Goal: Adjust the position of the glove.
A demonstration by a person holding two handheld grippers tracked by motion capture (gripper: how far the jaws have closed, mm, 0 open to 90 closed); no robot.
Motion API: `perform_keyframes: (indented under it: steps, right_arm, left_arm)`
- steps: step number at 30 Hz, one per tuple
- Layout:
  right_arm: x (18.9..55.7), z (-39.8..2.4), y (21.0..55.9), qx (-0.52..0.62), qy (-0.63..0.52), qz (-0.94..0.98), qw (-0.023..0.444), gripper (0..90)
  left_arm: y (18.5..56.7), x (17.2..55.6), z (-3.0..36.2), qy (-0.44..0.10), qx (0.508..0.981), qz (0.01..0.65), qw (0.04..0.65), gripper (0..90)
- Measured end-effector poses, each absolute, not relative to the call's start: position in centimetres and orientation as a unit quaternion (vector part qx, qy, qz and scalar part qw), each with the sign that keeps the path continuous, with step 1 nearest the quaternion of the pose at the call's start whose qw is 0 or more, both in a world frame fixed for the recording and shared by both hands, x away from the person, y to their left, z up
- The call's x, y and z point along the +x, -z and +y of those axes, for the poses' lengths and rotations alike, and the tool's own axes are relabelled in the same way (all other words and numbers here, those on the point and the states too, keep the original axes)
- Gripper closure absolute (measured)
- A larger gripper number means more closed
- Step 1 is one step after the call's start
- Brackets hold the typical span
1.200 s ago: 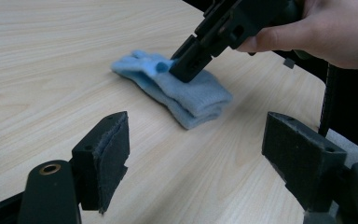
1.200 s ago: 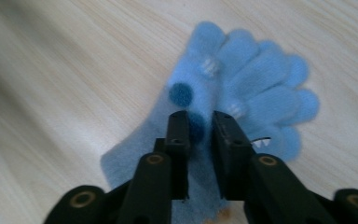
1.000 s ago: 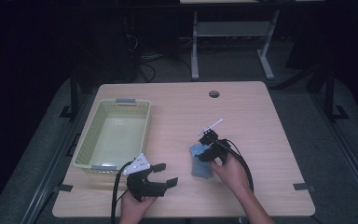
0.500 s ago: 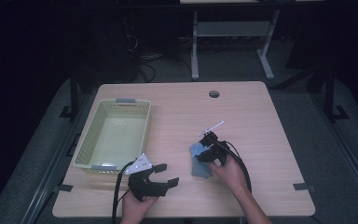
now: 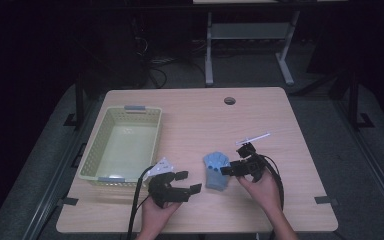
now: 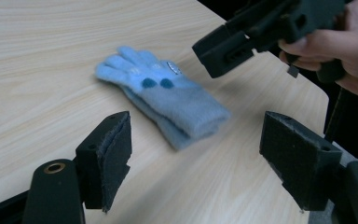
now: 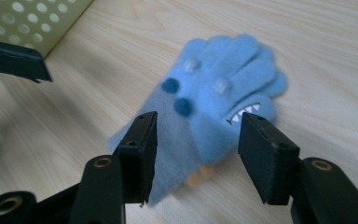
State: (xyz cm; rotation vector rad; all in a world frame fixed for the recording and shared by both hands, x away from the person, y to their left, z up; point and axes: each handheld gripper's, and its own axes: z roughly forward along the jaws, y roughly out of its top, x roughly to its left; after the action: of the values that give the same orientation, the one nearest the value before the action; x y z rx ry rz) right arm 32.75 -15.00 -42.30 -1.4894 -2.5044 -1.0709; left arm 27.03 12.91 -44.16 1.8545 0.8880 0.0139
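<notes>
Left gripper (image 5: 182,182) open-jawed; right gripper (image 5: 232,169) freshly parted, both low

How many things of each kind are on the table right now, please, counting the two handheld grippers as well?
Blue glove: 1
Pale green basket: 1
White stick-like item, too small to identify: 1
Grippers: 2, left gripper and right gripper, both open above the table
Total: 5
</notes>
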Motion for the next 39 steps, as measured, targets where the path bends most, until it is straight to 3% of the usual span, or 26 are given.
perform_keyframes:
  steps: [14,24,39]
  right_arm:
    - [32.4,-16.4,45.2,-0.517,0.376,-0.767,0.061,43.4]
    - [32.4,-16.3,45.8,-0.523,0.38,-0.759,0.073,45.2]
    - [31.9,-15.8,46.2,-0.528,0.382,-0.755,0.08,50.8]
  left_arm:
    - [45.8,31.1,9.9,0.078,0.755,0.45,0.47,27.1]
    - [47.1,32.3,9.3,0.12,0.742,0.478,0.454,38.3]
    - [47.6,32.6,8.8,0.136,0.742,0.484,0.444,52.1]
